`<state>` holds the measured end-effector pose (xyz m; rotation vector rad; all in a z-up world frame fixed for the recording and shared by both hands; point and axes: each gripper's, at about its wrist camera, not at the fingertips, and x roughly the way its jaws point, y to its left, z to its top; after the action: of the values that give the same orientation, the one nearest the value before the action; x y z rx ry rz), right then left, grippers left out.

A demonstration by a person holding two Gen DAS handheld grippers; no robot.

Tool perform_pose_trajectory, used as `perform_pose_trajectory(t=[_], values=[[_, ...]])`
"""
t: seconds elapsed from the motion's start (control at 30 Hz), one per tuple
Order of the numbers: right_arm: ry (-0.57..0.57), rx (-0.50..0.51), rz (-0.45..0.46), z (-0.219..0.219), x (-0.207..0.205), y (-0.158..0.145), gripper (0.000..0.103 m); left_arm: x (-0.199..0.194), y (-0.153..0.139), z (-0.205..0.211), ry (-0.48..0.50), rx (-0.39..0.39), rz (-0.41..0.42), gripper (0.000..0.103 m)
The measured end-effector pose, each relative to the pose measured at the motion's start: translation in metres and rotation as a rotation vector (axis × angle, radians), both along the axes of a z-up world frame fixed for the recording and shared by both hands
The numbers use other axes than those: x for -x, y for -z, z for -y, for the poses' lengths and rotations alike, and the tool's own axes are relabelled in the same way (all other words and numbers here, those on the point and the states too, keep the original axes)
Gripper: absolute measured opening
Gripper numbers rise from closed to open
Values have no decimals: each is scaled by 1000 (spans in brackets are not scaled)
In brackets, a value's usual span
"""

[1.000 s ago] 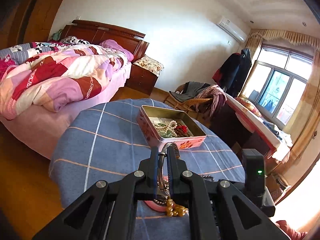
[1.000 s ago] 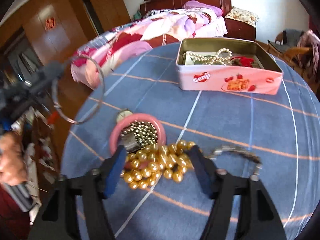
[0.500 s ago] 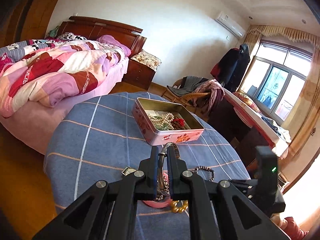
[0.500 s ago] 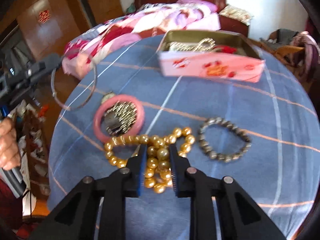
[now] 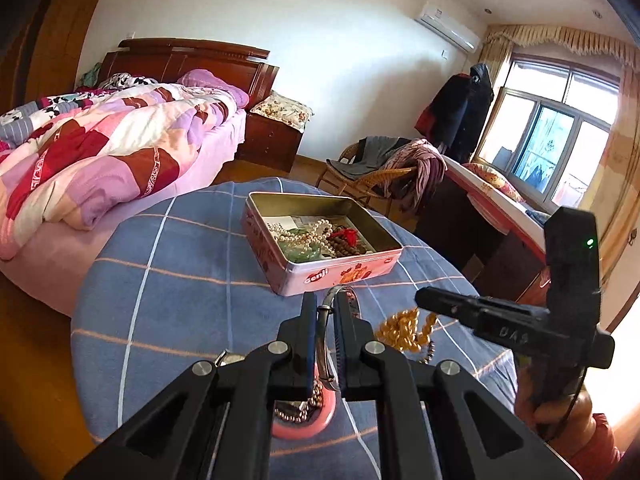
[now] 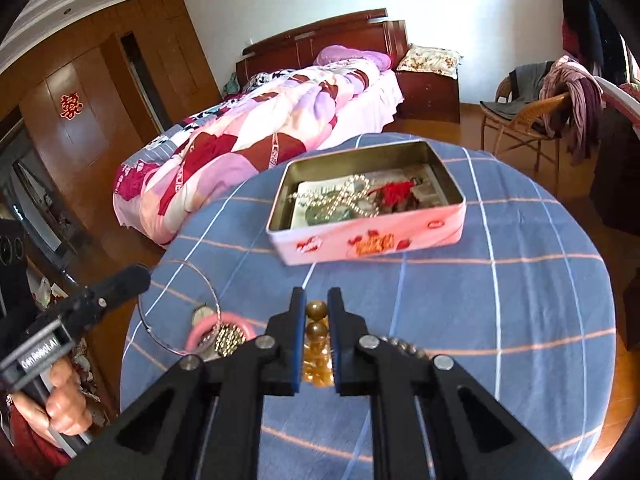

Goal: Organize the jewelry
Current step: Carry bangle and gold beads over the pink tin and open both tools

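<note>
My left gripper point(image 5: 324, 300) is shut on a thin silver bangle point(image 5: 325, 344); the right wrist view shows this ring point(image 6: 180, 304) hanging from it at the left. My right gripper point(image 6: 317, 296) has its jaws closing, and the pads press on a string of gold beads point(image 6: 316, 314). Seen from the left wrist, the beads point(image 5: 404, 330) dangle off the table under it. The open pink tin point(image 6: 368, 240) point(image 5: 320, 272) stands further back on the table, holding pearls point(image 6: 352, 196), a red piece and dark beads.
A round table with a blue checked cloth point(image 6: 520, 300) carries a pink bangle point(image 6: 208, 326) with small metallic beads inside it, a small round watch face and a dark bead bracelet point(image 6: 404, 346). A bed point(image 5: 100, 152), a wicker chair and a window lie beyond.
My right gripper went from wide open over the gold beads to gripping them and rose, lifting them off the cloth. My left gripper kept the silver bangle and shifted a little.
</note>
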<state>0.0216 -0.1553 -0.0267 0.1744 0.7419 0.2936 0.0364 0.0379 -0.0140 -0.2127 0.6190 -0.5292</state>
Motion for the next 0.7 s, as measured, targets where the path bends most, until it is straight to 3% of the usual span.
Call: perform_pose_trajectory(t=[0.23,0.53,0.7], values=[[35,-13,47,14,-13,-19,14,-22,3,13,-5,-33,-15,7],[64,-9,186,23,-60,-78,14,-72,-29,39,-25,-64,71,7],[105,-15,189,30,-98,-74,14,-107,-31,63,-50,-123,93,7]])
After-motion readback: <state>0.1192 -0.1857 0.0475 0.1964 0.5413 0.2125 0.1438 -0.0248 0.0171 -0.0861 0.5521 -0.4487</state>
